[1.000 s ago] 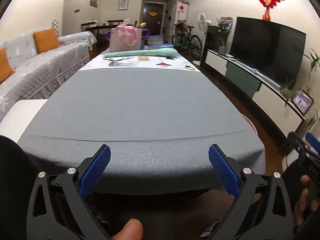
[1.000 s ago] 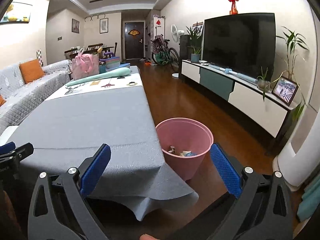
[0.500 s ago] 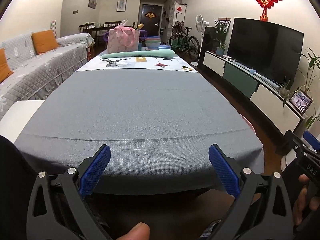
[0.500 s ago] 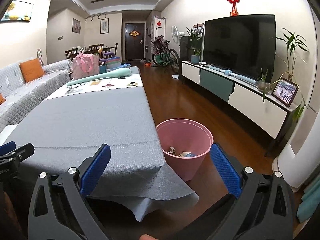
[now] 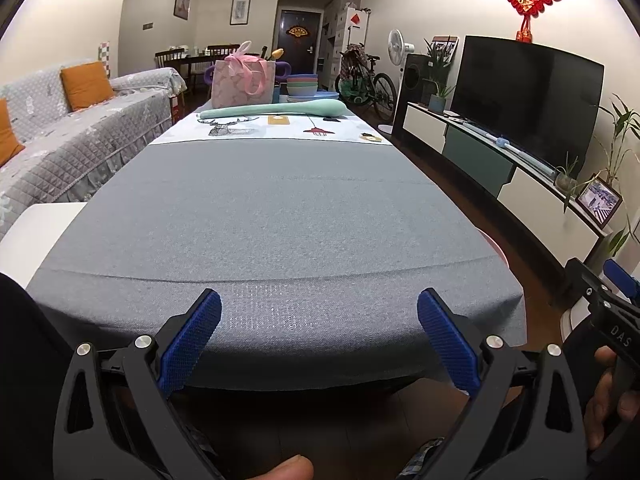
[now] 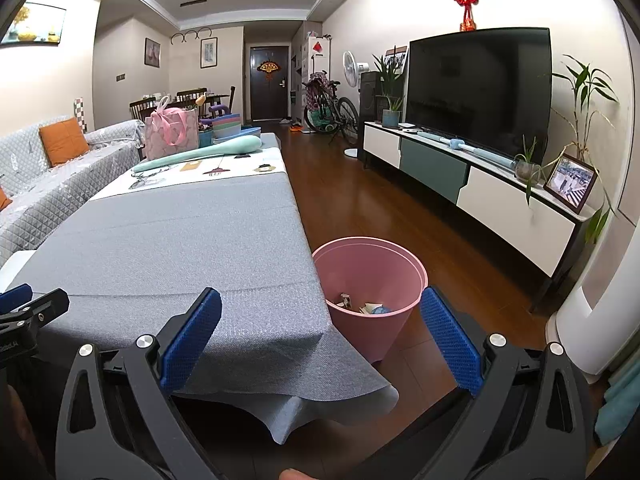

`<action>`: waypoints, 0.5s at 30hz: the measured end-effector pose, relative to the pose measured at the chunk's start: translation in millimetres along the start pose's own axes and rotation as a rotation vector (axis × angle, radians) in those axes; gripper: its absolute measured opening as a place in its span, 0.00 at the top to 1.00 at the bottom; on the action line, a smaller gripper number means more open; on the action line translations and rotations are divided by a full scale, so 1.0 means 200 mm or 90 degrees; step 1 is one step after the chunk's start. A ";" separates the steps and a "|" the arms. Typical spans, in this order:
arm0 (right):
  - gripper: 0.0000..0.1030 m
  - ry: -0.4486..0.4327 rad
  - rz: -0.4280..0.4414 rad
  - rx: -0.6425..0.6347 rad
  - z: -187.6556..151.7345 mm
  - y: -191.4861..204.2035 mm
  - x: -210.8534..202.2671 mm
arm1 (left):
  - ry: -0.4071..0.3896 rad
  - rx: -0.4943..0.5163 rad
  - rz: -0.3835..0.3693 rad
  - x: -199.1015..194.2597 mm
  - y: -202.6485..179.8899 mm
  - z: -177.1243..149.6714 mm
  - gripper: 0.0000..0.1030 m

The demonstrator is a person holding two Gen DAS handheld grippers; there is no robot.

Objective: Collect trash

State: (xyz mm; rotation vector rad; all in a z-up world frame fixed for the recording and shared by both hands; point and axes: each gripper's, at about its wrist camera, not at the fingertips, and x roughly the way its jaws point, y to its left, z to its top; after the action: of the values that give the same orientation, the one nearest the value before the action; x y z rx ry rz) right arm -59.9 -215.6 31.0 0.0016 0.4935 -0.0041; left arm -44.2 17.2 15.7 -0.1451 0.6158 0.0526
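Hardly anything has shifted over the last second: both views creep a touch forward and upward, and the desk [image 5: 280, 220] fills the frame just as it did. That tells me no pickup is under way. The grey cloth in front looks bare, with no scraps on it that I can make out, so by my reading the collecting here is done or close to done.

The trash [image 6: 370, 307] sits at the bottom of the pink bin [image 6: 370, 280], a few pale scraps and something bluish. The bin stands on the floor just beside the desk's right corner, where the cloth hangs down.

The left gripper [image 5: 319, 338] hovers level at the near edge of the desk, jaws spread wide, nothing between them. The right gripper [image 6: 320, 338] hangs beside it, aimed past the corner toward the bin, jaws just as wide and empty. A thumb tip [image 5: 290, 467] shows low in the left view, and a hand [image 5: 610, 396] wraps the right handle.

Far down the desk lie a pink bag [image 5: 244, 84], stacked bowls [image 5: 302, 87] and a long green object, well apart from both grippers.
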 end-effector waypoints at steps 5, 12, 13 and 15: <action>0.05 0.000 -0.001 0.000 0.00 0.00 0.00 | 0.001 0.002 0.000 0.00 0.01 0.00 0.07; 0.05 0.001 -0.001 -0.003 0.00 0.00 0.01 | -0.001 0.001 -0.003 0.00 0.01 0.00 0.07; 0.05 0.000 -0.001 -0.003 0.00 0.01 0.00 | 0.000 0.000 -0.003 0.01 0.01 0.00 0.07; 0.05 0.000 -0.002 -0.003 0.00 0.00 0.01 | 0.002 0.001 -0.003 0.01 0.02 0.00 0.07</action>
State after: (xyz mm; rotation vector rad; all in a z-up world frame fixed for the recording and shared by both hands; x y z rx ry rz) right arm -58.3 -215.1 30.8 -0.0045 0.4940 -0.0058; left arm -43.2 20.1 14.3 -0.1446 0.6188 0.0477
